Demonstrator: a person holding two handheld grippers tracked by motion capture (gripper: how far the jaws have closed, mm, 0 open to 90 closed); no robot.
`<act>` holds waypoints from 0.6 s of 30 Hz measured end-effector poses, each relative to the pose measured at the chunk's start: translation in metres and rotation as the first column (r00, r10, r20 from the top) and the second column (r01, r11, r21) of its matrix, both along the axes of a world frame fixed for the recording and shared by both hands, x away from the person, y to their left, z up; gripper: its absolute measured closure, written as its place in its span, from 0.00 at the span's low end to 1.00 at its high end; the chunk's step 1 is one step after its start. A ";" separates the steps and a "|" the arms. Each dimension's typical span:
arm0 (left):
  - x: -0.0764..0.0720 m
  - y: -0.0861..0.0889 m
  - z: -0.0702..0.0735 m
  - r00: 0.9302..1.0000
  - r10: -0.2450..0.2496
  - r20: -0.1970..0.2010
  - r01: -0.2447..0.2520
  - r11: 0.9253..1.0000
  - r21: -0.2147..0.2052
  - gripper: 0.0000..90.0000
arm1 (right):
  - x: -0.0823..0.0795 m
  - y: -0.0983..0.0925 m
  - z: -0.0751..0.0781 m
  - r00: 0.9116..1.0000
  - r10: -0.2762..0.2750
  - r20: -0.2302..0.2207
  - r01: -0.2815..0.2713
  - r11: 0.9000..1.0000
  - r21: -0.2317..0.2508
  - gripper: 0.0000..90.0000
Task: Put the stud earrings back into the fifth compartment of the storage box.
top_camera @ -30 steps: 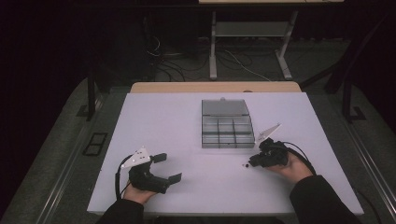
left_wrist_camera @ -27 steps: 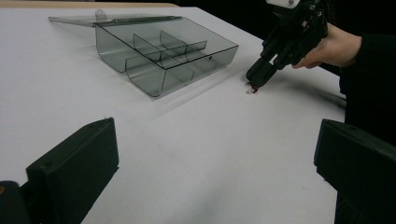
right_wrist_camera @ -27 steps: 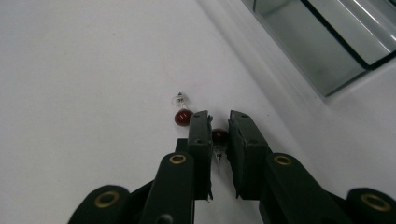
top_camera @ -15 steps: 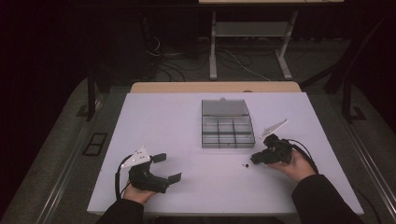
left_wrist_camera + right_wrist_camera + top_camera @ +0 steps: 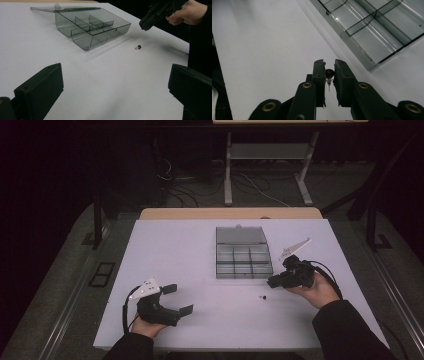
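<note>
Right gripper (image 5: 272, 282) has risen off the white table (image 5: 175, 250) and drawn nearer the box, while the left gripper (image 5: 178, 299) has kept its place.

On the far half of the table lies the smoky grey clear plastic compartment box (image 5: 218, 265), its lid folded flat behind it. Dividers split it into rows of small cells, and the cells in sight show bare floors.

The left gripper sits near the table's front edge with its jaws spread wide, nothing between them. The right gripper's jaws are drawn together to a narrow slit.

The tiny pin with a dark red ball head (image 5: 263, 296) lies on the table just in front of the box. The left gripper view shows it on the surface, below the right gripper and apart from it. The right gripper view shows it framed in the slit between the jaw tips, and the box's corner beyond.
</note>
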State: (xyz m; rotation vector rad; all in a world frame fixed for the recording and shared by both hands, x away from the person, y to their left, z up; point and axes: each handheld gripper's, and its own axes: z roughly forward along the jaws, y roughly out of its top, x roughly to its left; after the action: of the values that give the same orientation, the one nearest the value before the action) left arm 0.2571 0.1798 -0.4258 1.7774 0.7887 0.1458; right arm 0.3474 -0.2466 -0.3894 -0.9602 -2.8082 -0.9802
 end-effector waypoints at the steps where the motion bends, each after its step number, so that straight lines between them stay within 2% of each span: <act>1: 0.000 0.000 0.000 1.000 0.000 0.000 0.000 1.000 -0.001 0.00 | 0.001 0.001 0.002 1.000 0.005 0.004 -0.005 1.000 0.003 0.87; 18: 0.000 0.000 0.000 1.000 0.001 0.001 -0.001 1.000 -0.004 0.00 | 0.011 0.010 0.027 0.999 0.011 0.045 -0.011 1.000 0.006 0.87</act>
State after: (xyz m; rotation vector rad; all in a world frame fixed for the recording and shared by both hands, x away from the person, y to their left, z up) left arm 0.2569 0.1802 -0.4256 1.7734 0.7884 0.1455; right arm 0.3588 -0.2368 -0.3620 -0.9324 -2.8416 -1.0213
